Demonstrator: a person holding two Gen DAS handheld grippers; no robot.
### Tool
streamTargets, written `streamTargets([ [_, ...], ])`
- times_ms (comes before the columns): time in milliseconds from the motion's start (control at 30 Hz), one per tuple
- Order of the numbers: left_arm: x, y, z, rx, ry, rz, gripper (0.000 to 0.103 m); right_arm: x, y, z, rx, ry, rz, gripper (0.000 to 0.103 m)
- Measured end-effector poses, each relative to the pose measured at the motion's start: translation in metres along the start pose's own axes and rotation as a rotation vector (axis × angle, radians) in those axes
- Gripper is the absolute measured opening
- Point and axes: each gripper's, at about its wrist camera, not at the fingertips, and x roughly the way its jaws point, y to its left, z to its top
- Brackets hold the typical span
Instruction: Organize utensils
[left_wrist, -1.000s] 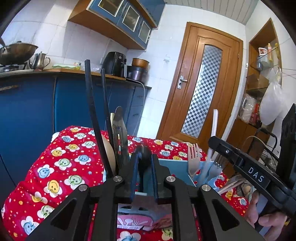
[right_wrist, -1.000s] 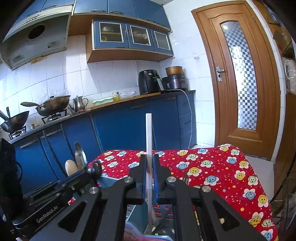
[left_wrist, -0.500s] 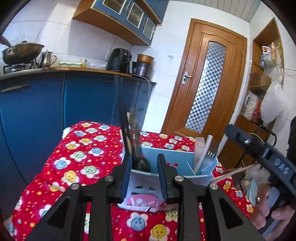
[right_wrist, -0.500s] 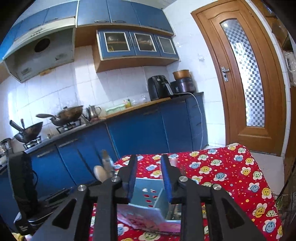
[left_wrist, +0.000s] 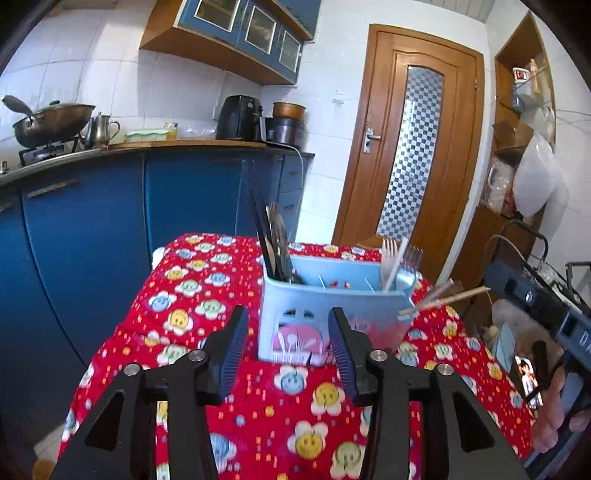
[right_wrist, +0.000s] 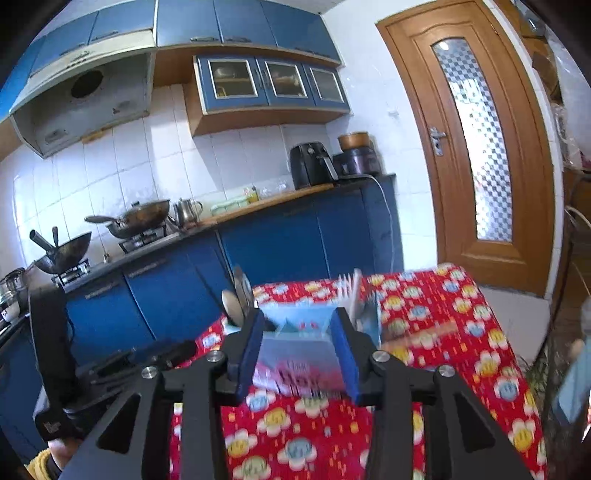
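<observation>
A light-blue utensil caddy (left_wrist: 325, 306) stands on a table with a red smiley cloth (left_wrist: 207, 295). Dark spoons and ladles (left_wrist: 273, 240) stand in its left compartment. A white fork and metal forks (left_wrist: 397, 258) fill the right one, and chopsticks (left_wrist: 443, 295) poke out of its right side. My left gripper (left_wrist: 287, 314) hangs in front of the caddy, its jaws opening with nothing between them. In the right wrist view, my right gripper (right_wrist: 298, 317) also sits short of the caddy (right_wrist: 303, 325), jaws opening and empty. Spoons (right_wrist: 236, 295) and forks (right_wrist: 351, 288) rise behind it.
Blue cabinets (left_wrist: 92, 229) run along the left under a counter with woks (right_wrist: 136, 218), a kettle and an air fryer (left_wrist: 240, 116). A wooden door (left_wrist: 417, 155) is behind the table. Shelves with bags (left_wrist: 532, 177) stand at the right.
The left gripper released a dark spoon and the right a white utensil into the caddy. Both have opened and drawn back from it.
</observation>
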Motion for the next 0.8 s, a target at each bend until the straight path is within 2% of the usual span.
streamTargets([
  [100, -0.007, -0.002, -0.011, 0.009, 0.006, 0.012, 0.057, -0.004, -0.001, -0.017, 0.003, 0.035, -0.031, 0.048],
  [167, -0.009, -0.004, -0.017, 0.018, 0.013, 0.021, 0.064, -0.004, 0.0, -0.028, -0.006, 0.06, -0.048, 0.054],
  [233, -0.01, -0.005, -0.023, 0.025, 0.021, 0.028, 0.067, -0.004, -0.001, -0.037, -0.005, 0.077, -0.061, 0.064],
  [333, -0.006, -0.005, -0.031, 0.02, 0.048, 0.032, 0.069, -0.002, -0.002, -0.052, 0.005, 0.111, -0.077, 0.075],
  [400, -0.001, -0.004, -0.037, 0.007, 0.071, 0.036, 0.069, 0.0, -0.003, -0.058, 0.002, 0.125, -0.093, 0.079],
  [600, 0.013, -0.001, -0.046, -0.006, 0.111, 0.063, 0.069, 0.007, -0.004, -0.073, -0.012, 0.167, -0.12, 0.082],
  [800, 0.017, -0.002, -0.051, 0.002, 0.119, 0.091, 0.069, 0.01, -0.008, -0.082, 0.01, 0.193, -0.131, 0.083],
])
